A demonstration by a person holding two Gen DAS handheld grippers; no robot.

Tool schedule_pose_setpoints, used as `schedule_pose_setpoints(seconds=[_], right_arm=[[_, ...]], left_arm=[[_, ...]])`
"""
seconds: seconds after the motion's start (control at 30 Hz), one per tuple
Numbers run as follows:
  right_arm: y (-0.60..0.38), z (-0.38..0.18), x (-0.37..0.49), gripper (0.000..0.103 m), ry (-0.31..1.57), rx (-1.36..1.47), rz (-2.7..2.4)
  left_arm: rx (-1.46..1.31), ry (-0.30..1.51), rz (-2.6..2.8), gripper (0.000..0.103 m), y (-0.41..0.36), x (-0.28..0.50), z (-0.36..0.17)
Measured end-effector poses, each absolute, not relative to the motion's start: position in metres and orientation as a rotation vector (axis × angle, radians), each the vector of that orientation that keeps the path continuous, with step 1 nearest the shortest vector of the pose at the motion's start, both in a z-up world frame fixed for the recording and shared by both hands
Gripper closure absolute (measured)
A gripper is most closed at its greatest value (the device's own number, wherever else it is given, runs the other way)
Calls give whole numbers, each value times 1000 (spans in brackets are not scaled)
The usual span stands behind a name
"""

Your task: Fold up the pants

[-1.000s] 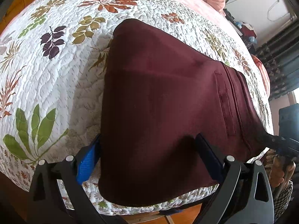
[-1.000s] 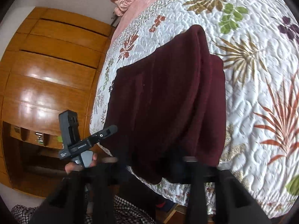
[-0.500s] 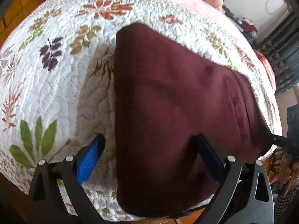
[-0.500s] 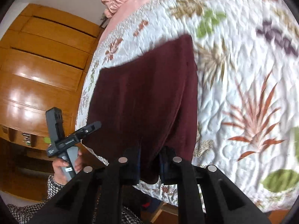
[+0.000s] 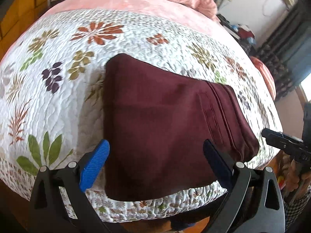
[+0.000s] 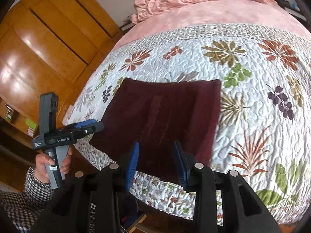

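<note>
Maroon pants [image 5: 165, 128]: folded, flat on quilt [image 5: 58, 101] near bed edge. Left gripper [image 5: 155, 155] and right gripper [image 6: 156, 155]: both apart, empty. Advice: square edges, press layers flat.

quilt [image 5: 58, 101]: white, stitched, leaf and flower print, fills the frame centre | pink blanket [image 6: 204, 17]: across the top, bunched at the upper edge | wooden wardrobe [image 6: 48, 38]: glossy orange-brown panels, upper left | dark curtain [image 5: 287, 58]: right edge | checked sleeve [image 6: 23, 198]: lower left corner
</note>
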State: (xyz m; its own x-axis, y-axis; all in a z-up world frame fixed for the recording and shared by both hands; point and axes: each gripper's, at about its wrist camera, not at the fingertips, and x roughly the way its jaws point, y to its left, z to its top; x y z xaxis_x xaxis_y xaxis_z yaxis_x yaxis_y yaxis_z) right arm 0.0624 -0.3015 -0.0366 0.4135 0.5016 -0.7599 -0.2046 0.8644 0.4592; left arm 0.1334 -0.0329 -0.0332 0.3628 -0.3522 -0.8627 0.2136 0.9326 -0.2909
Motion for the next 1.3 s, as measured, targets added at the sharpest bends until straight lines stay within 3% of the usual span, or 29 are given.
schedule_pose_setpoints(seconds=[0.13, 0.27, 0.5, 0.53, 0.63, 0.7, 0.8, 0.93, 1.3], right_arm=[[-295, -60, 66, 66, 1127, 302, 426], [-302, -87, 67, 76, 1160, 333, 394], [-302, -78, 67, 75, 1143, 330, 391], [-302, -72, 66, 73, 1131, 331, 395], [-310, -54, 66, 55, 1074, 358, 386], [-318, -47, 68, 54, 1053, 367, 375], [-335, -43, 74, 44, 1045, 425, 389], [-352, -50, 83, 25, 1061, 499, 425], [-363, -119, 122, 20, 1206, 700, 564]], left_arm=[[-30, 1148, -334, 6, -43, 131, -49], [94, 1153, -312, 6, -51, 130, -69], [55, 1135, -302, 5, -45, 129, -57], [42, 1128, -307, 5, -43, 128, -52], [30, 1099, -303, 5, -39, 125, -38], [42, 1087, -306, 5, -37, 126, -30], [55, 1067, -311, 5, -33, 127, -20], [50, 1063, -325, 5, -27, 132, -17], [-243, 1312, -473, 5, 30, 178, -84]])
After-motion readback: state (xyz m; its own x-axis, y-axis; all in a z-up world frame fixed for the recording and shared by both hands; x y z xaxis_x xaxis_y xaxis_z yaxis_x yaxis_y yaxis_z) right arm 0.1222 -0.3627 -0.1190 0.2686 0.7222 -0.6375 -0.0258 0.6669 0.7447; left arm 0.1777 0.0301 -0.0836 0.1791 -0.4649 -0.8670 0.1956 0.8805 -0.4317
